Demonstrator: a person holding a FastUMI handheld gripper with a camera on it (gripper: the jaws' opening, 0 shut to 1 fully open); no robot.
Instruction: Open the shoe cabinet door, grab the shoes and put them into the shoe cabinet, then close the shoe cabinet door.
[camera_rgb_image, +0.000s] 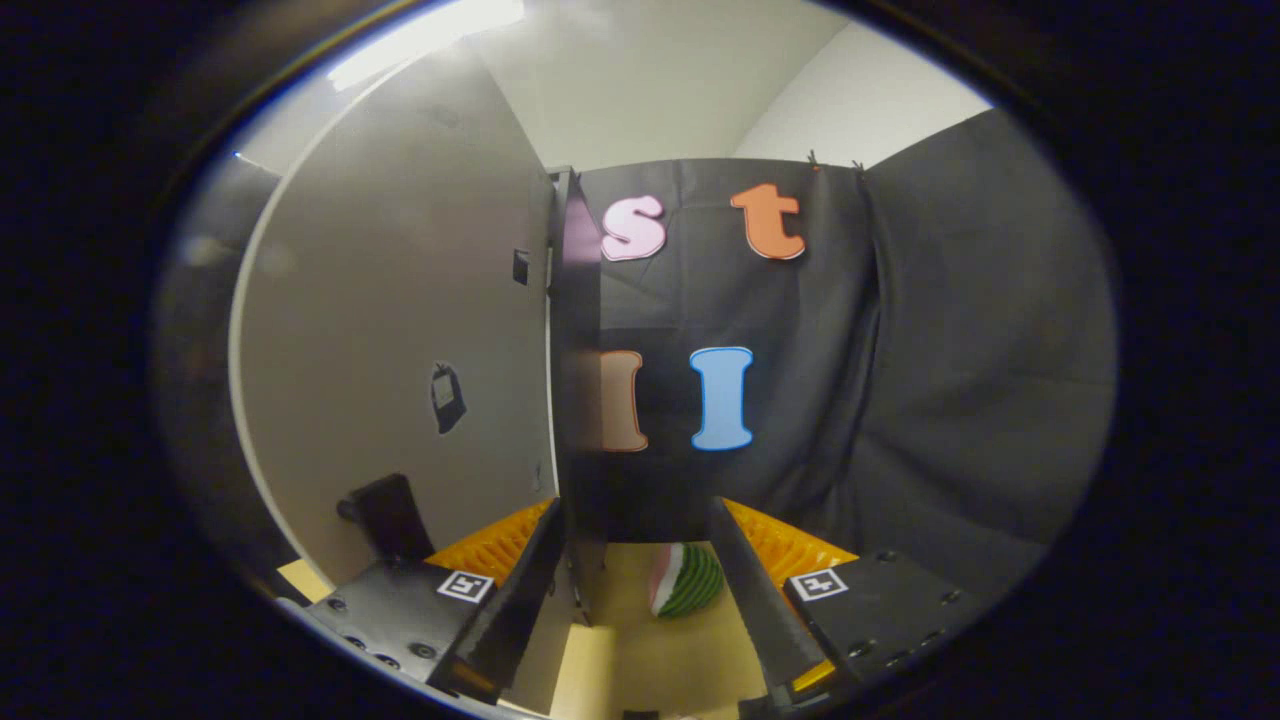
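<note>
The shoe cabinet door (400, 330) is a pale flat panel standing to the left, seen at a slant, with a small dark mark on its face. Its glossy dark edge (577, 400) runs upright and comes down between my fingers, closer to the left one. My gripper (635, 600) is open, the fingers wide apart and neither pressing on the edge. A watermelon-patterned shoe (687, 580), green-striped with a pink side, lies on the tan floor (640, 660) between the fingers, near the right one. The cabinet's inside is hidden.
A black block (385, 515) sits at the foot of the door panel, left of my left finger. Black cloth wall (950, 380) closes off the space straight ahead and to the right.
</note>
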